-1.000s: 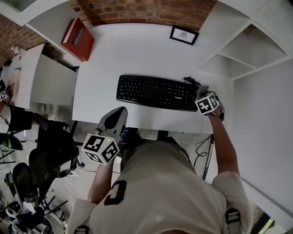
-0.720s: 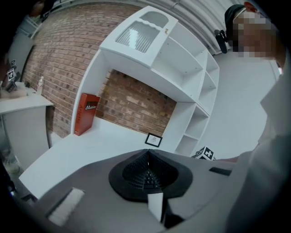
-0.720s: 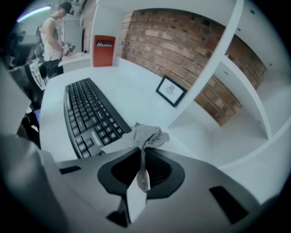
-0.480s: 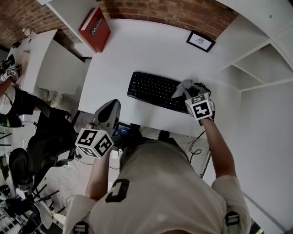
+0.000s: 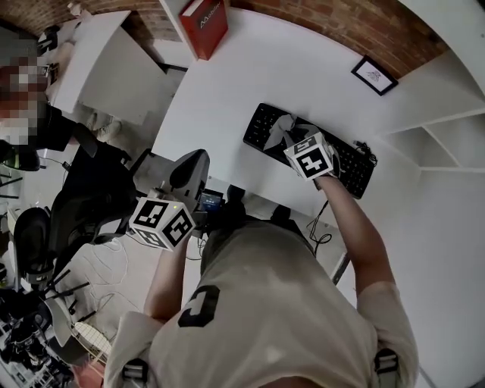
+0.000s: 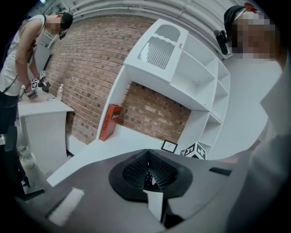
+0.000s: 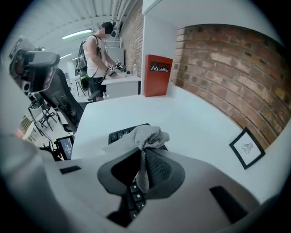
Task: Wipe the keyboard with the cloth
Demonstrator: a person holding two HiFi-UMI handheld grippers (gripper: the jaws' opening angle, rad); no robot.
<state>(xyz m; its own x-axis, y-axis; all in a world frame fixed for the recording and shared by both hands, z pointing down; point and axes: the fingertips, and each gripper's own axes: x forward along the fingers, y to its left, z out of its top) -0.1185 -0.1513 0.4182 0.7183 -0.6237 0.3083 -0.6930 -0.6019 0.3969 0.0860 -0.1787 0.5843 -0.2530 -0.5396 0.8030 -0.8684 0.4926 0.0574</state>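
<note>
Grey cloth [image 5: 282,127] [image 7: 146,136] is bunched up and pinched btwn the jaws of the right gripper [image 5: 294,140] [image 7: 142,157], which are clenched on it. Most of the fabric bulges out past the jaw tips. In the head view the wad lies on the black keyboard [image 5: 353,168] [image 7: 122,133] towards its left end, at approx 10 o'clock from the gripper's marker cube. Keys also show under the jaws in the right gripper view.

Keyboard sits on a white desk [image 5: 227,83] near its front edge. Red book [image 5: 204,17] [image 7: 157,75] stands upright at 11 o'clock of the keyboard, well apart, by the brick wall. Small framed picture [image 5: 375,74] [image 7: 247,148] leans at 1 o'clock.

Left gripper [image 5: 191,168] [image 6: 148,164] has its jaws pressed together w/ nothing btwn them. It hangs off the desk's front edge at 8 o'clock of the keyboard, not touching it.
</note>
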